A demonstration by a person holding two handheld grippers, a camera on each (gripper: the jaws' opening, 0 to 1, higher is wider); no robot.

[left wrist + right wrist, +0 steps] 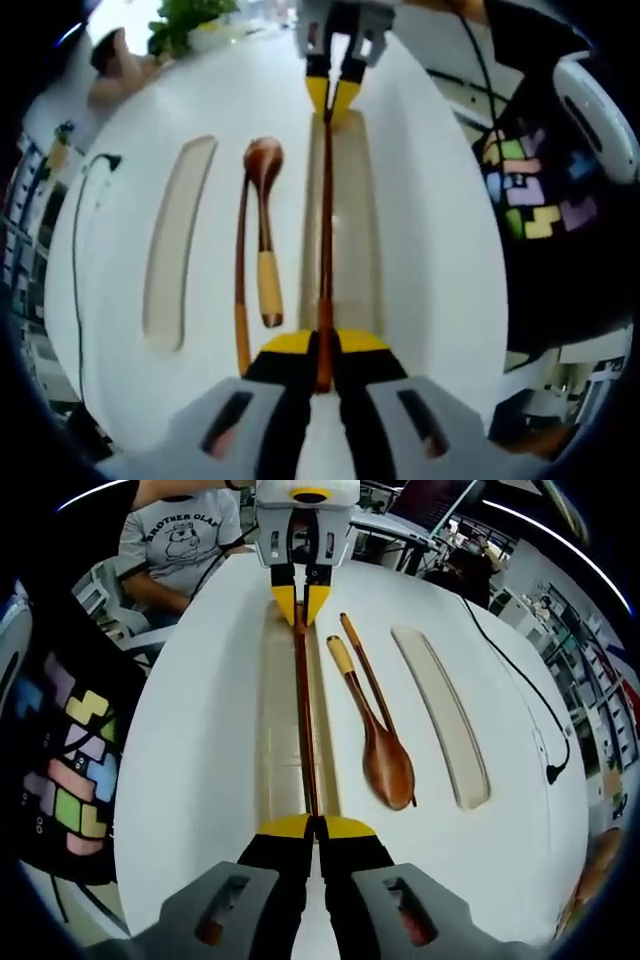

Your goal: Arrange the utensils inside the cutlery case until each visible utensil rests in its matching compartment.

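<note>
— Any text readable?
— Only on a grey T-shirt (180, 540), at 11 o'clock in the right gripper view: "BROTHER OLAF" or close to it, arched above a cartoon bear's head; last letters unclear.
— Anything else?
— Coloured block shapes on a dark panel (70, 770) at 9 o'clock, without letters. Nothing legible in the left gripper view.

We cannot tell whether one chopstick (325, 230) or two lie pinched together; its ends hide inside each claw, and the counter (200, 730) edge at six o'clock is cut off.
</note>
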